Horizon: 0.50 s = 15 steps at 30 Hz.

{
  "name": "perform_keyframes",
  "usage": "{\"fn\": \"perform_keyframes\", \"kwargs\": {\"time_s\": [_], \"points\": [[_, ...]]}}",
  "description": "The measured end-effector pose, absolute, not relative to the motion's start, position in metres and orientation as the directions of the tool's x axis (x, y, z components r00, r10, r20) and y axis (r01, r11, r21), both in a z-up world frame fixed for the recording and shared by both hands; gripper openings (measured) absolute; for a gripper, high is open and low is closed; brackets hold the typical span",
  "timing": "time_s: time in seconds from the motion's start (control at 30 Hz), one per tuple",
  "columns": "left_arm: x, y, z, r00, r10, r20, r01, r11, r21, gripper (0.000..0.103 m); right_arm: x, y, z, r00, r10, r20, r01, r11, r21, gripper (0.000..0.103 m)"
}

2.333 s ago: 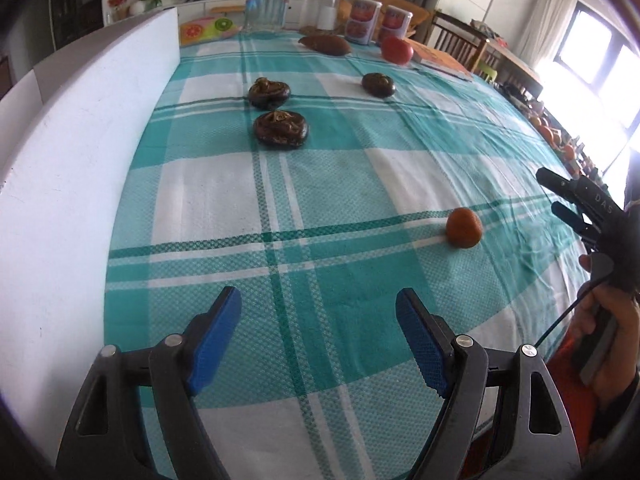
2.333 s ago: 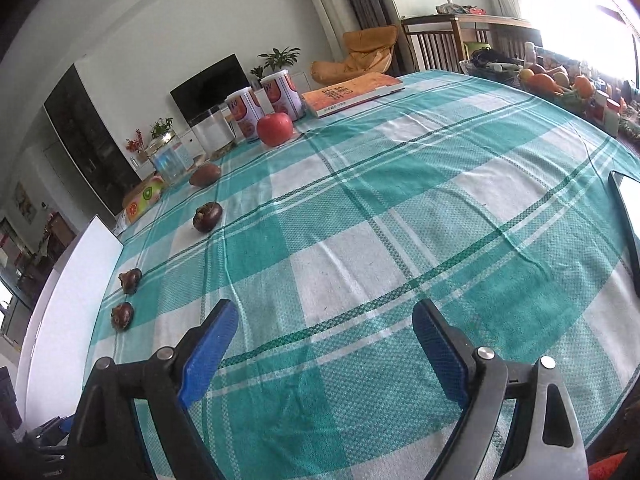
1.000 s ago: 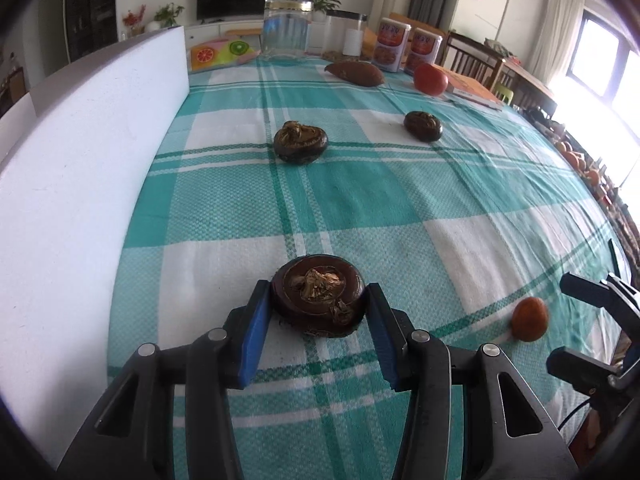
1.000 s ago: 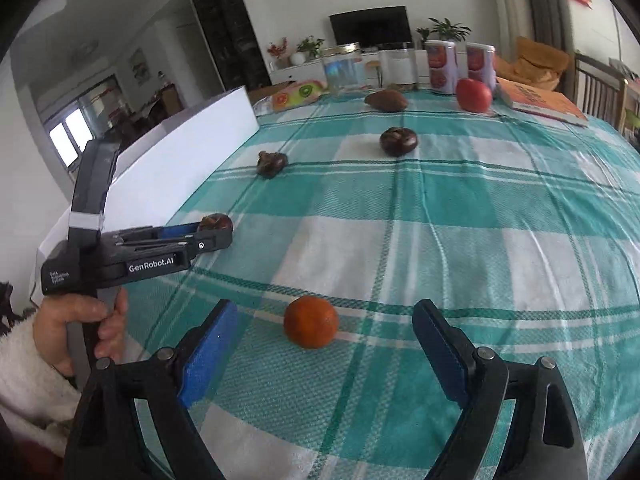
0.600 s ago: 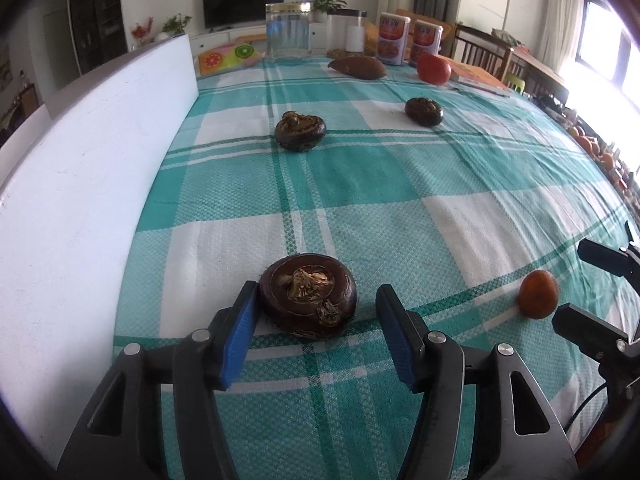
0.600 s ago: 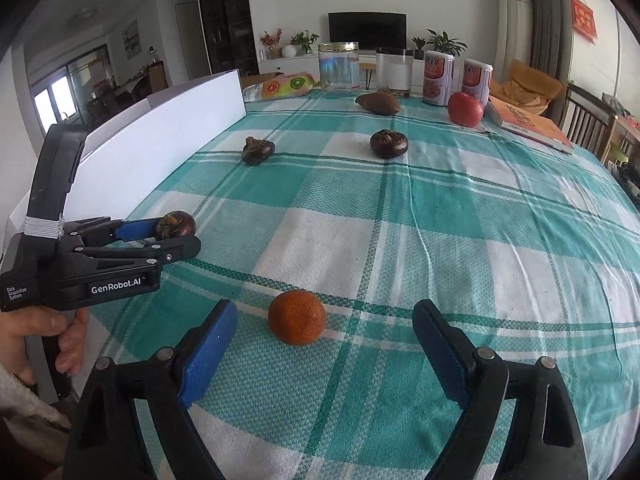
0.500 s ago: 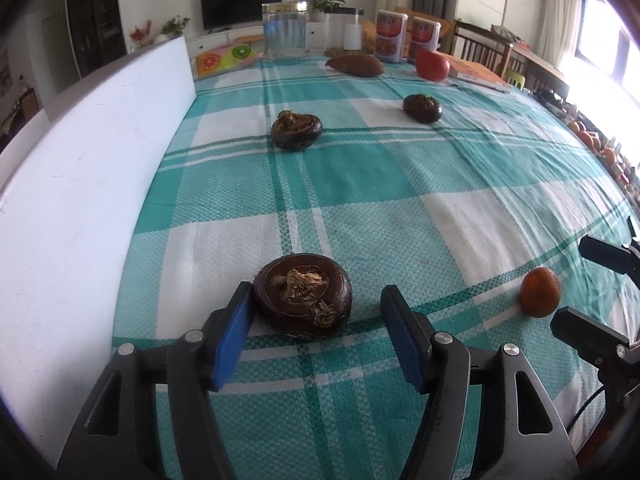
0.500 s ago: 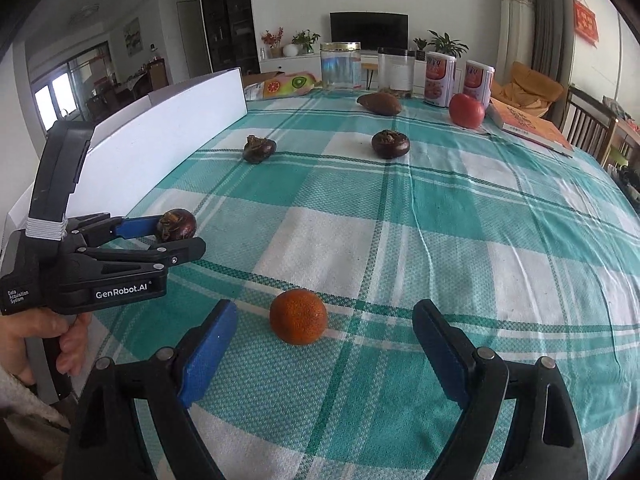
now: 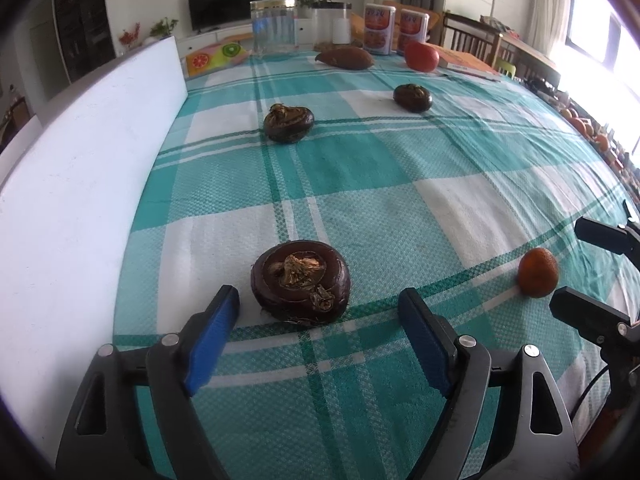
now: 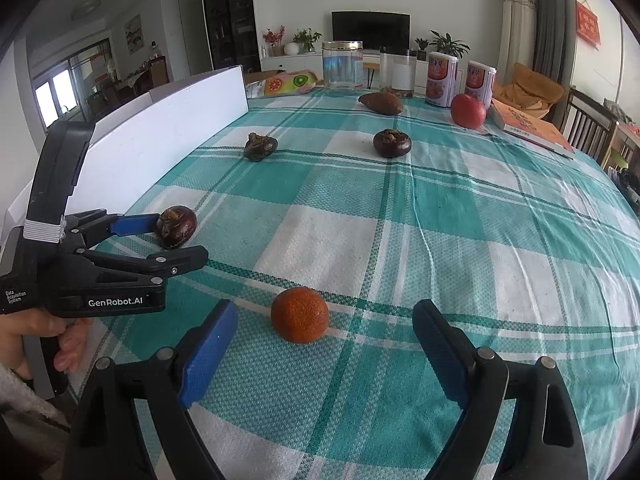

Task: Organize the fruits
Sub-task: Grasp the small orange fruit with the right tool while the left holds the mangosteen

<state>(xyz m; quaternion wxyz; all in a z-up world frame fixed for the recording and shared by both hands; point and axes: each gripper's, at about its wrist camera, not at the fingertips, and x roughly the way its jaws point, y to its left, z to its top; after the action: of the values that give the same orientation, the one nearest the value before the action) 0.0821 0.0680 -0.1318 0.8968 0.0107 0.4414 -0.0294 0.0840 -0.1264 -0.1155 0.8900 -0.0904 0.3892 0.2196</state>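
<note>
The left gripper [image 9: 318,332] has its blue-padded jaws opening, and the dark brown, round, flattened fruit with a dried papery crown [image 9: 301,282] sits on the teal-and-white checked tablecloth [image 9: 400,184] just ahead of the pads and between their lines, with a clear gap on either side so neither pad touches it. The right gripper [image 10: 324,344] stands wide, its blue pads well apart, and the small round orange mandarin [image 10: 300,314] rests on the cloth between and just beyond the fingertips, nearer the left-hand pad, untouched. To the left of the left gripper's fingers runs a long white upright board [image 9: 80,184]. Farther ahead of both pairs of fingers lie two more dark brown fruits [image 10: 260,146] [image 10: 392,143], apart from each other, then a brown oblong sweet potato [image 10: 381,103] and a red round tomato [image 10: 468,111], with clear jars and red-labelled tins behind them at the far edge.
</note>
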Motion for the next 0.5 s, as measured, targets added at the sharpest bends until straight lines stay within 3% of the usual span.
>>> {"fn": "perform_keyframes", "kwargs": {"time_s": [0.5], "points": [[0.069, 0.085, -0.13, 0.607, -0.058, -0.792, 0.057, 0.998, -0.03, 0.085, 0.09, -0.126, -0.124, 0.563, 0.322, -0.761, -0.46, 0.887, 0.035, 0.089]]}}
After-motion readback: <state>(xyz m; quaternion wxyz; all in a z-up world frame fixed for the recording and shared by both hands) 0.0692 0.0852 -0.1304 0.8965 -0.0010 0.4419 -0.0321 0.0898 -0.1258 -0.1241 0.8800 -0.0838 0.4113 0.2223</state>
